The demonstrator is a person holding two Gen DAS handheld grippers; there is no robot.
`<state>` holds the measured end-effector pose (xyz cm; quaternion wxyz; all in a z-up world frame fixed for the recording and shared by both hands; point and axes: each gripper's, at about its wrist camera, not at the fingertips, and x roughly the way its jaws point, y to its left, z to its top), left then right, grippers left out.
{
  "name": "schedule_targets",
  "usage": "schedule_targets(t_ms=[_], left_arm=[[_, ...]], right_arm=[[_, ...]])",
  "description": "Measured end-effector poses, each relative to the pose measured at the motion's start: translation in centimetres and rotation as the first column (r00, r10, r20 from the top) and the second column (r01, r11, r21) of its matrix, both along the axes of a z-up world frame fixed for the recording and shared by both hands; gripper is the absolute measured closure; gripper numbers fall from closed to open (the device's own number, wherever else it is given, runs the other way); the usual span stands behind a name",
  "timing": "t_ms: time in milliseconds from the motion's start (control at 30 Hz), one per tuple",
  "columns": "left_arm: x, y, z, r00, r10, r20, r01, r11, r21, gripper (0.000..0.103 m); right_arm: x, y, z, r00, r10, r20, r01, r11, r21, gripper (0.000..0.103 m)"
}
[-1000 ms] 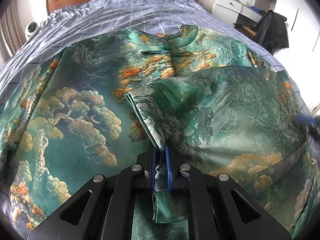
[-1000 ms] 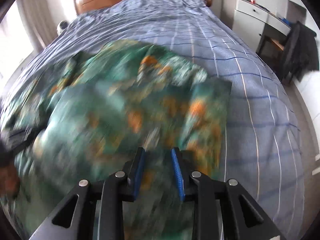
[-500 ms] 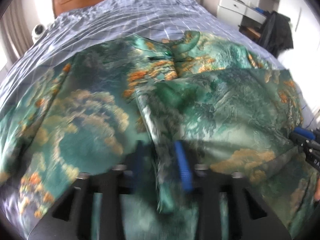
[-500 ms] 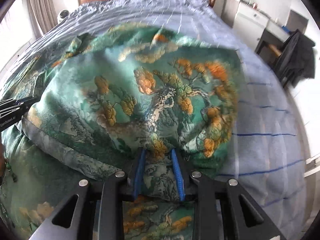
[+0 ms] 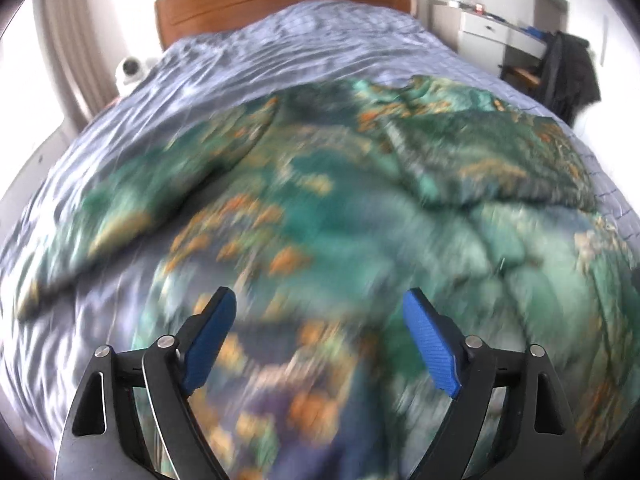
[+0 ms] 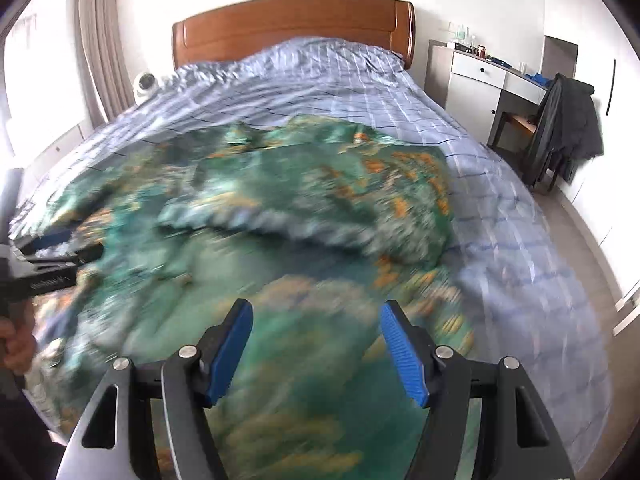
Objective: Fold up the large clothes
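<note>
I see the green garment (image 6: 280, 216) spread on the blue checked bed cover (image 6: 400, 96), one part folded over toward 1 o'clock. My left gripper (image 5: 318, 344) and right gripper (image 6: 316, 350) both stand wide apart, empty. The white print on the left gripper's body is blurred and unreadable.

Garment (image 6: 280, 216): green/teal satin w/ orange & tan tree clusters, grey-white rocky bits; print blurred in both views. Bedsheet (image 6: 360, 92): pale blue-lilac w/ thin dark-blue & white grid lines. Headboard (image 6: 292, 24): reddish-brown wood, plain. Curtain (image 6: 102, 40): beige-brown. Desk (image 6: 476, 80): white fronts, grey frame, black knobs. Jacket (image 6: 564, 128) on chair: black. Walls white. Left gripper (image 5: 318, 344) & right gripper (image 6: 316, 352): black bodies, silver screws, 2 blue ribbed pads each.
</note>
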<state>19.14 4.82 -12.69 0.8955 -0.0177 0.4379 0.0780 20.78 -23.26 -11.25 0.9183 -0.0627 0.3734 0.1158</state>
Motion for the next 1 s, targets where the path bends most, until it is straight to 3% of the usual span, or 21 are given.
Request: schedule_targets(t_ms=[200,367,633,1000], left_arm=[[-3.6,3.3,-0.7,0.996,0.081,-0.028,-0.082,0.996,-0.031,0.016],[-4.5,5.3,-0.6,0.992,0.128,-0.017,-0.129,0.991,-0.041,0.015],[-5.0,7.8,-1.3,0.981,0.192,-0.04,-0.195,0.976,-0.092,0.015],[-5.3,7.7,-2.0,0.979,0.197,-0.059,-0.201,0.976,-0.089,0.015]], right_arm=[[-6.7,3.4,-1.0,0.998,0.068,-0.005,-0.067,0.993,0.095,0.035],[-10.2,6.0,-1.1,0.982,0.187,0.013,-0.188,0.981,0.057,0.035],[-12.1,6.9,-1.4,0.973,0.229,0.021,-0.229,0.973,0.031,0.035],[-12.3,6.4,-2.0,0.976,0.216,0.002,-0.216,0.975,0.051,0.035]])
